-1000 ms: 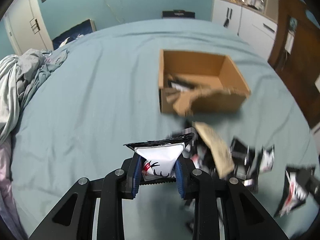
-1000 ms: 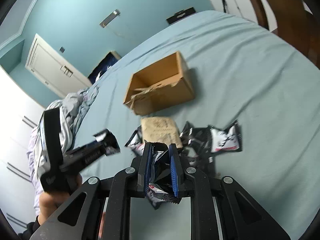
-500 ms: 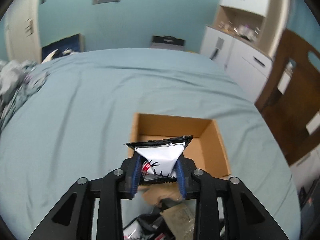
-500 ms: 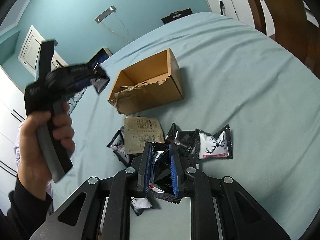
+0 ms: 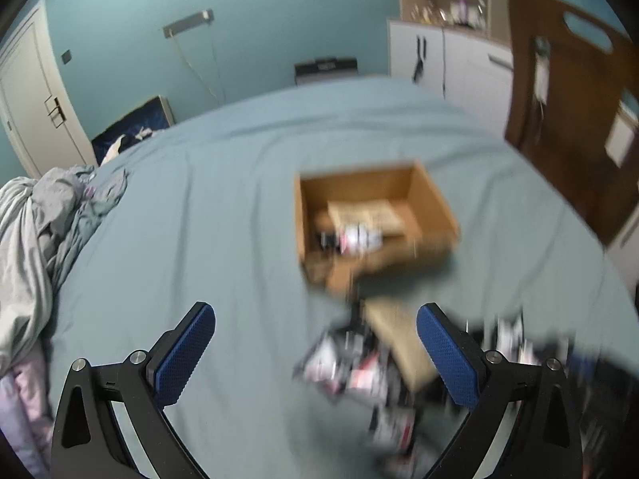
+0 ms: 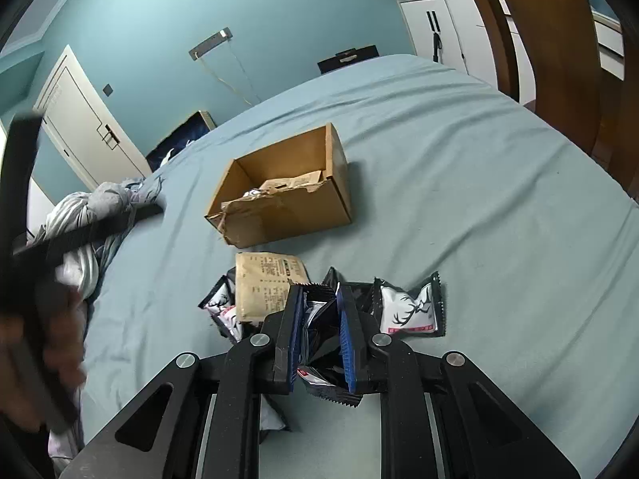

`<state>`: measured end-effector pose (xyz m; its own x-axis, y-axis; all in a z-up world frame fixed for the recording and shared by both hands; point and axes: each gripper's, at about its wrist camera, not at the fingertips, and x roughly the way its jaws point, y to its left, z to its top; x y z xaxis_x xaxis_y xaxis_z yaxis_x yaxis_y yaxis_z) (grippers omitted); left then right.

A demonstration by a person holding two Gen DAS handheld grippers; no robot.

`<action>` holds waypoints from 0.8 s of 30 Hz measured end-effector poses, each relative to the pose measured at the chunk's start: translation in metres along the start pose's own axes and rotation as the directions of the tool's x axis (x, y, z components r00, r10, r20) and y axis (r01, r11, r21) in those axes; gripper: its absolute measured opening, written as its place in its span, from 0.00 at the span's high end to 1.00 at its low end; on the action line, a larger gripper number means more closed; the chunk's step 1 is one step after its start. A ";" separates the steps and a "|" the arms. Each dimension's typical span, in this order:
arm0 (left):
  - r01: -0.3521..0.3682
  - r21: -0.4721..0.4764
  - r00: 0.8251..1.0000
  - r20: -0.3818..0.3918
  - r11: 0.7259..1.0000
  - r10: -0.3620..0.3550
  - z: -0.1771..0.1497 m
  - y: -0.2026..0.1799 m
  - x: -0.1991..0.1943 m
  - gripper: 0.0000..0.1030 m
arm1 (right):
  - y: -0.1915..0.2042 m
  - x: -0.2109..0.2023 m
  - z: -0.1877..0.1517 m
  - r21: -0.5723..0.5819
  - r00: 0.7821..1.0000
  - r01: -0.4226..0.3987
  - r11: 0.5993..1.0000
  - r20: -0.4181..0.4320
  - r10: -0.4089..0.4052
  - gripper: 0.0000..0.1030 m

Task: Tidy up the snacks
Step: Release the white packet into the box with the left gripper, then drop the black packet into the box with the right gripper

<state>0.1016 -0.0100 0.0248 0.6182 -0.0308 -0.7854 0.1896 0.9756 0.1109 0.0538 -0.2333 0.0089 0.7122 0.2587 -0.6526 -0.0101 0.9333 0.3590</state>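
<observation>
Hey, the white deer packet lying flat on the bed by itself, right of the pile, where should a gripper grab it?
Probably pinch the deer packet across its puffed white middle, coming down from above. It lies flat on the bed sheet, so its crimped end seals sit too low to catch, and both long sides look clear.

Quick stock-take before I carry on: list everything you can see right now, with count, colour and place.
cardboard box: one, brown, open, mid-bed; a tan packet and a black-and-white packet inside.
tan packet: one, on the bed in front of the box.
deer-print packet: one, white and black, right of the tongs.
other snack packets: several, black and white, partly hidden; count unclear.
bed sheet: blue-grey.
crumpled bedding: grey, left edge.
left tongs: jaws opening, nothing between them.
right tongs: clamped on a black packet.
</observation>
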 end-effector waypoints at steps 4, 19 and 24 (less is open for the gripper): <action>0.024 0.029 0.997 -0.078 0.999 -0.022 -0.045 -0.005 -0.020 0.00 | -0.002 -0.009 -0.004 0.004 1.000 -0.002 1.000 0.008 0.002 0.85; 0.232 -0.075 0.952 -0.186 0.970 -0.242 -0.067 -0.012 -0.008 0.00 | 0.029 0.027 0.105 0.039 0.996 -0.053 0.998 -0.063 0.056 0.85; 0.229 -0.092 0.947 -0.208 0.969 -0.244 -0.067 -0.008 0.004 0.00 | 0.063 0.071 0.167 -0.004 0.995 -0.046 0.999 -0.090 0.045 0.85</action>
<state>0.0513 -0.0033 -0.0201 0.3808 -0.2219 -0.8976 0.2554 0.9582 -0.1286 0.2209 -0.1978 0.0961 0.6451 0.3218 -0.6930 -0.0452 0.9215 0.3858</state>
